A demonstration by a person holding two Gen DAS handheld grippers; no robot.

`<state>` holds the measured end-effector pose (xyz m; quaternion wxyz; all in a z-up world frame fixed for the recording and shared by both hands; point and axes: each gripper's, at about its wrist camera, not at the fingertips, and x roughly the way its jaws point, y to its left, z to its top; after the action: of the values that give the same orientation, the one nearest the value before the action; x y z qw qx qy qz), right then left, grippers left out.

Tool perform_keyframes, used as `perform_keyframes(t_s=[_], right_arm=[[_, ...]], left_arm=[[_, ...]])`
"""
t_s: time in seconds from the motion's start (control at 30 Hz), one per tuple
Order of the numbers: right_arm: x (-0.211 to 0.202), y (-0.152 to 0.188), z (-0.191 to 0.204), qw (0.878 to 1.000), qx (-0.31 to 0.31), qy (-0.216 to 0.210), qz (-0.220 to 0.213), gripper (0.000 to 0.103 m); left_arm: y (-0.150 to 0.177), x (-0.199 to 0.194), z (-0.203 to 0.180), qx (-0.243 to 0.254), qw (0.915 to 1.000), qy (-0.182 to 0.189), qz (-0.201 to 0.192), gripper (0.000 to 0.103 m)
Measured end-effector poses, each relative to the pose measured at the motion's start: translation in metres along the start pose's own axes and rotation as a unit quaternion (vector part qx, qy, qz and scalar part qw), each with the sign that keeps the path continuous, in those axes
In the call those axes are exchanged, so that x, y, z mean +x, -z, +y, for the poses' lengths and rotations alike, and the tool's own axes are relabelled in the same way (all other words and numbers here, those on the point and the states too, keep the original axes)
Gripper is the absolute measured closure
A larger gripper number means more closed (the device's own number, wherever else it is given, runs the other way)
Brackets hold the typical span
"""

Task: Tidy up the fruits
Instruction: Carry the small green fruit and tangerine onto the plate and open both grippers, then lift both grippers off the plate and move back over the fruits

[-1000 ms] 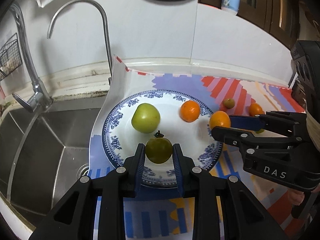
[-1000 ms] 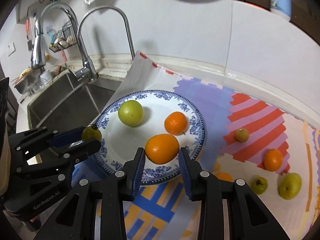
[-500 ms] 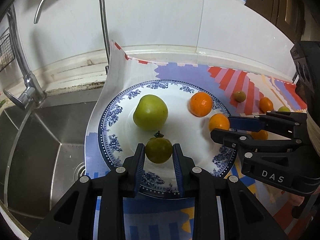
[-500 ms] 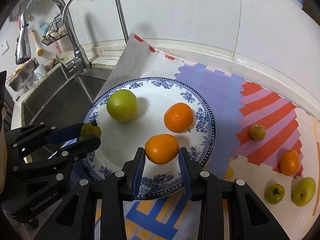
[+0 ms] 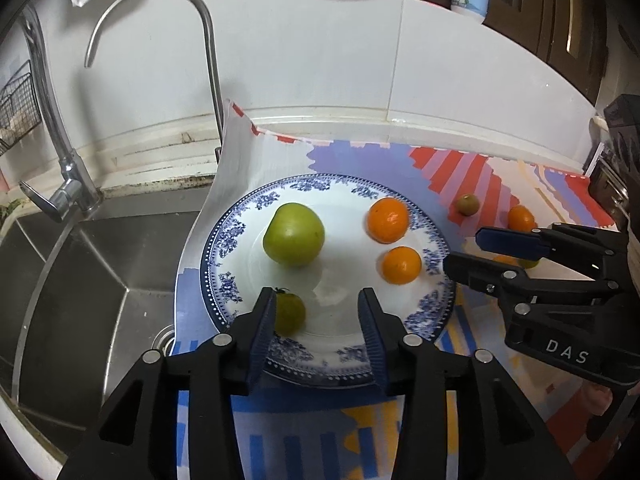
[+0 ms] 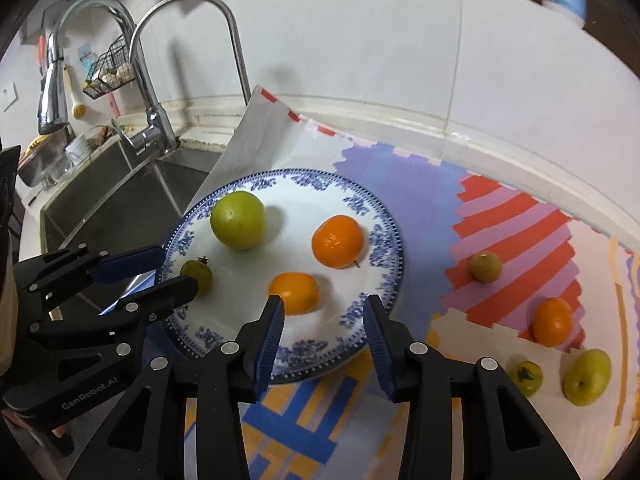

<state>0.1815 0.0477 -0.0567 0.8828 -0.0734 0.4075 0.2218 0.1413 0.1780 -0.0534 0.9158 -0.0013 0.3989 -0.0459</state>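
Both jaws spread wide, empty: left hand-held gripper beside small green fruit, right hand-held gripper behind orange, both on plate; counter fruit lies rightward, nearer right.

one plate carries four fruits: a big green one, a small green one and two oranges. four more lie on the mat: brownish, orange, two green.
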Motion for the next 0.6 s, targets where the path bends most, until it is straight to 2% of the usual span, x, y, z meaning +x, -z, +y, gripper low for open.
perform_keyframes(t_s=[0.27, 0.6], right_arm=[[-0.045, 0.012, -0.016, 0.999, 0.024, 0.021, -0.034, 0.061], [-0.096, 0.032, -0.047, 0.996, 0.044, 0.054, -0.064, 0.054]], left_arm=[[-0.001, -0.036, -0.029, 0.011, 0.9993, 0.011, -0.034, 0.046], [-0.004, -0.066, -0.073, 0.024, 0.9973, 0.026, -0.064, 0.042]])
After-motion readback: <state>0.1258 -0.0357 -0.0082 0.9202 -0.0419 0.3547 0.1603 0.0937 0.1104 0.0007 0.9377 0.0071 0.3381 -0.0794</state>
